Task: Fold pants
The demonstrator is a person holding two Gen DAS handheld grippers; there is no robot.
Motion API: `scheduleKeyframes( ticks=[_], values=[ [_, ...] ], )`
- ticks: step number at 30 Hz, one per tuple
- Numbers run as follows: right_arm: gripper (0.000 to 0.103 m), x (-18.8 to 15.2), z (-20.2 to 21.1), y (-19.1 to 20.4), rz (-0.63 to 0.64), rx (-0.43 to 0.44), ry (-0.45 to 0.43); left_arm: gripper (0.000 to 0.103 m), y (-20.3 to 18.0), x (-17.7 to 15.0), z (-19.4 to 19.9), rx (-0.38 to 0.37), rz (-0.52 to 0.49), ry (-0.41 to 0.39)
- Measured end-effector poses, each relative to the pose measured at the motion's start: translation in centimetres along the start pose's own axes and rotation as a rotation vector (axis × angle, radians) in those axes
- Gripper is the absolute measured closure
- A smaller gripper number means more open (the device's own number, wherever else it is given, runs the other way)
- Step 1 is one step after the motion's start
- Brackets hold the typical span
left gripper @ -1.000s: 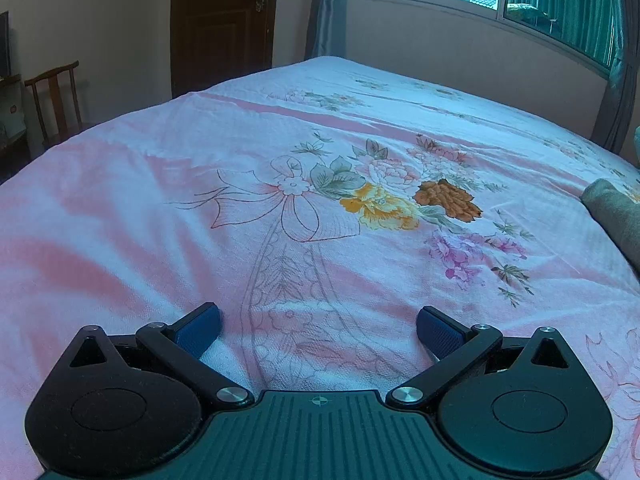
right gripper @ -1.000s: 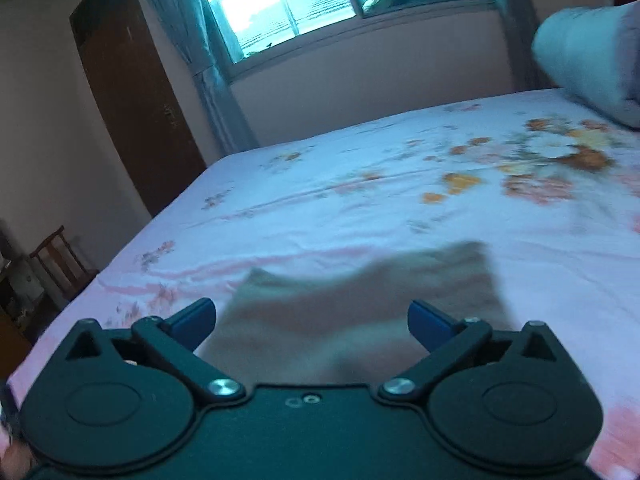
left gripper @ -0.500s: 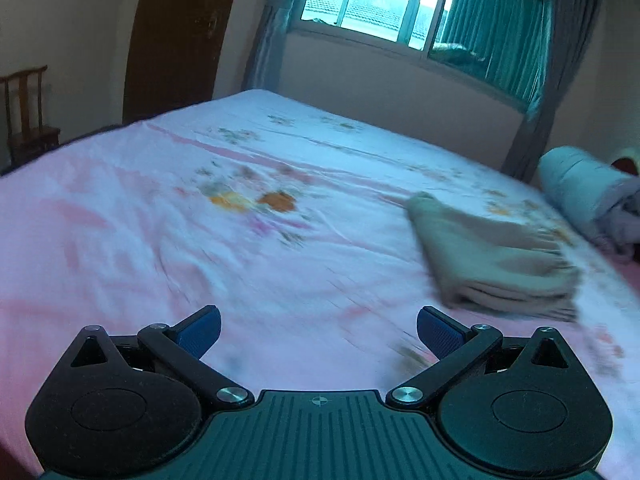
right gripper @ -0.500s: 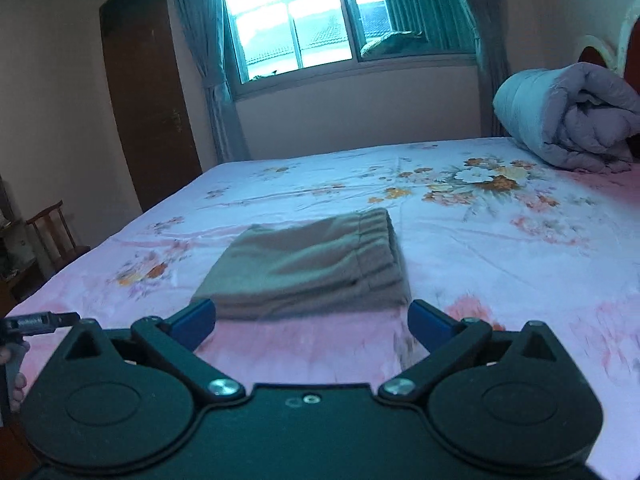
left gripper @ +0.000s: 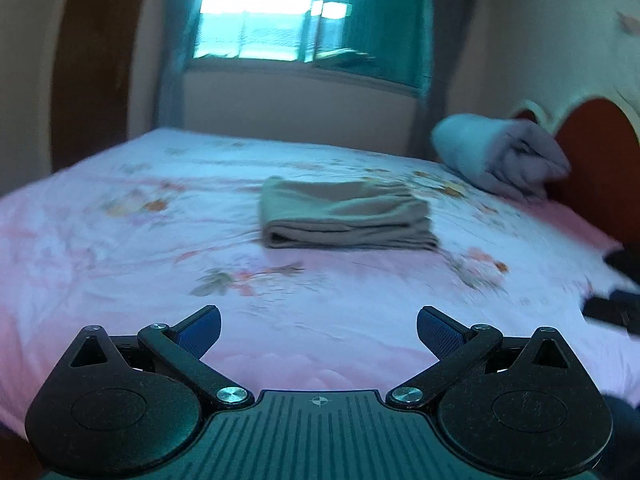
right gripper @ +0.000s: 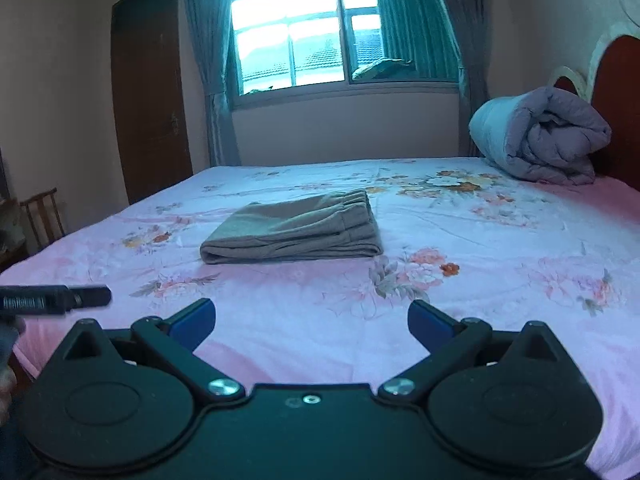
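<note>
The grey-brown pants (left gripper: 344,216) lie folded into a compact rectangle in the middle of the pink floral bed (left gripper: 120,248); they also show in the right wrist view (right gripper: 296,228). My left gripper (left gripper: 319,330) is open and empty, held well back from the pants over the near part of the bed. My right gripper (right gripper: 311,322) is open and empty too, also well short of the pants. Neither touches the fabric.
A rolled grey-blue duvet (right gripper: 540,140) lies at the far right by the red headboard (right gripper: 616,108). A window with curtains (right gripper: 340,28) is behind the bed, a brown door (right gripper: 148,96) and a wooden chair (right gripper: 42,216) at left. The left gripper's body (right gripper: 52,300) shows at left.
Both grippers have pulled back from the bed and the pants. The left wrist view swung right, from bare sheet to the folded pants. Both grippers stayed open.
</note>
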State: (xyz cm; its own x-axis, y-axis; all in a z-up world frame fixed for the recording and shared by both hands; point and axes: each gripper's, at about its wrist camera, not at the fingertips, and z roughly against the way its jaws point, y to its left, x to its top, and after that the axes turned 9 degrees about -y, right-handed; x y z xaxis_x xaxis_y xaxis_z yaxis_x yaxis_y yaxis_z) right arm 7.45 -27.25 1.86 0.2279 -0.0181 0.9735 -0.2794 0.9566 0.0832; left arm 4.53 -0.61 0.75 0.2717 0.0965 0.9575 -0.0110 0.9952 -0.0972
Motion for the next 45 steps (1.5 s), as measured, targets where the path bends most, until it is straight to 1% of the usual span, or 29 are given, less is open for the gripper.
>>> scheduleKeyframes(
  ticks=[2,5,8,11,14,19,26,45],
  values=[
    [0.006,0.0,0.4,0.1,-0.005,-0.011,-0.024,0.000,-1.3,-0.1,0.9,-0.007,-0.051,-0.027],
    [0.006,-0.4,0.6,0.4,-0.022,-0.006,-0.024,0.000,-2.0,0.0,1.8,-0.021,-0.059,-0.039],
    [0.006,-0.8,-0.3,1.6,0.042,-0.034,0.021,0.000,-2.2,0.0,2.0,-0.019,-0.045,-0.032],
    [0.006,-1.0,-0.6,2.0,0.070,-0.038,0.022,0.000,-2.0,0.0,1.8,-0.019,-0.040,-0.023],
    [0.006,-1.2,-0.9,1.8,0.054,-0.046,0.039,0.000,-1.9,-0.1,1.3,-0.017,-0.035,-0.022],
    [0.006,-1.2,-0.7,1.3,0.032,-0.049,0.035,0.000,-1.7,-0.1,1.3,-0.019,-0.031,-0.029],
    [0.006,-1.2,-0.7,1.6,0.058,-0.048,0.032,0.000,-1.6,-0.2,1.2,-0.015,-0.023,-0.035],
    [0.006,-1.3,-0.9,2.0,0.060,-0.056,0.041,0.000,-1.4,-0.3,0.9,-0.015,-0.024,-0.028]
  ],
)
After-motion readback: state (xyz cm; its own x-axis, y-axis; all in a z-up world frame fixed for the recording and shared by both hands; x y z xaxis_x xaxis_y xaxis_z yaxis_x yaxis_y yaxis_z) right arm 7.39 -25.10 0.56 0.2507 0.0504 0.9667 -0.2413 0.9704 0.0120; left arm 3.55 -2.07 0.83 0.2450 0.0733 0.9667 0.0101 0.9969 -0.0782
